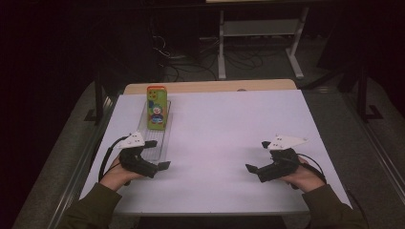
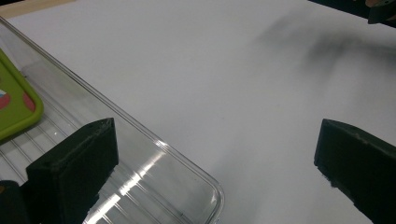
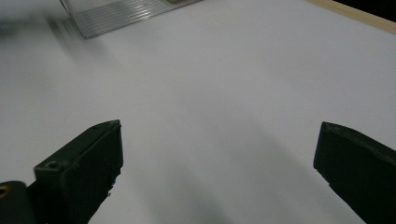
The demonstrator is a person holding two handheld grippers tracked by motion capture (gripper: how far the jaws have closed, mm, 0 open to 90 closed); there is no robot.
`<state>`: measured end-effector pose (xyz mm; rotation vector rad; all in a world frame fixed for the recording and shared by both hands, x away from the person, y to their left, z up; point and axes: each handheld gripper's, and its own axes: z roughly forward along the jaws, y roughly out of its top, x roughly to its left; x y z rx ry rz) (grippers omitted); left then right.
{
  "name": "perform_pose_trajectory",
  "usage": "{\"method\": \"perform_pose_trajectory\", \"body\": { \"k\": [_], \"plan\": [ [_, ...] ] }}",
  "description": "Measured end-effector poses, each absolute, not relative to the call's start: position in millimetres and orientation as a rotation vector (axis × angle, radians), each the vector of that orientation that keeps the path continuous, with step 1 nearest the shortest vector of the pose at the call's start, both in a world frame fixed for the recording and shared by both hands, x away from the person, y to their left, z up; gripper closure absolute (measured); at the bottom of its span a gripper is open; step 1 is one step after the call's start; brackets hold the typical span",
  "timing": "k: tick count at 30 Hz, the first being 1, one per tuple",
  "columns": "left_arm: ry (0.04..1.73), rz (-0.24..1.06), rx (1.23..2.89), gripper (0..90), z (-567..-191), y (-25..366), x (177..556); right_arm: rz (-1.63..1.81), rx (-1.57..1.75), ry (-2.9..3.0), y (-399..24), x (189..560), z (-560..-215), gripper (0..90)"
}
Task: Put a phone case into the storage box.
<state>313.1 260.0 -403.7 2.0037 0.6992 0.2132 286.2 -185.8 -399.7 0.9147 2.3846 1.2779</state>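
A green phone case with a cartoon clown on it stands in a clear plastic tray at the table's left. My left gripper is open at the tray's near end. In the left gripper view, my left gripper has one jaw over the tray's near corner and the other over bare table, and the green case shows at the far left. My right gripper is open over the white table at the right, holding nothing. The right gripper view shows my right gripper wide apart, with the tray far off at the top.
The white table top has a wooden strip along its far edge. Behind it stand a metal desk frame and loose cables on the dark floor. The person's forearms come in from the bottom.
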Motion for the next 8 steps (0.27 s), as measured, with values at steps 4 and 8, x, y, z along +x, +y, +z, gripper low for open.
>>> {"method": "perform_pose_trajectory", "body": {
  "k": [4,8],
  "plan": [
    [0.697,0.215,2.002,0.0,-403.9,260.3,313.3,1.278,0.911,2.383,-186.2,286.2,-399.4,1.0],
    [0.704,0.209,1.991,0.0,-404.4,260.1,313.1,1.283,0.910,2.380,-186.2,285.9,-399.1,1.0]
  ]
}}
